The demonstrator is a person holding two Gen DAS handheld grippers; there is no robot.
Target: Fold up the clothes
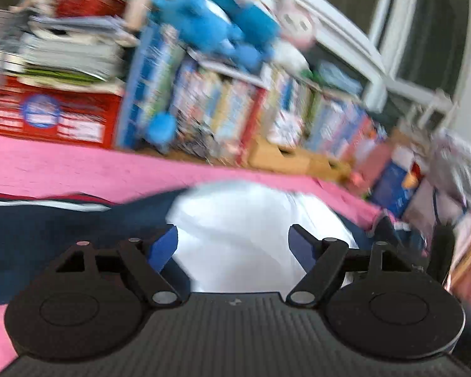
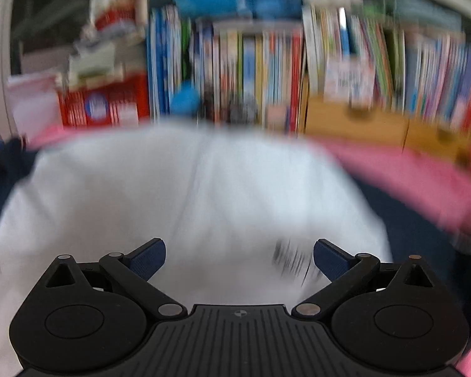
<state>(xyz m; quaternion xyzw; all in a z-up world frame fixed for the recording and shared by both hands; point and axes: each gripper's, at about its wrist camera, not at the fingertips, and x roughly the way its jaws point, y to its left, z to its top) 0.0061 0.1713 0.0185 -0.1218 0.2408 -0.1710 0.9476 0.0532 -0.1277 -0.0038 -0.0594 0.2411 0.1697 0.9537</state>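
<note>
White garment (image 2: 185, 194) lies bunched on the pink cover (image 1: 78, 169), partly over a navy garment (image 1: 47, 229) with red and white stripes. Left gripper (image 1: 232, 245) hovers above the white cloth, jaws spread wide, nothing between the pads. Right gripper (image 2: 239, 259) likewise wide and empty over the same cloth (both views blurred). Behind: a row of books (image 2: 267, 72), blue plush toy (image 1: 216, 28), red box (image 1: 47, 113).

The left gripper (image 1: 232, 245) stands with its jaws wide apart. The right gripper (image 2: 239, 259) does likewise, pads pressing nothing.
</note>
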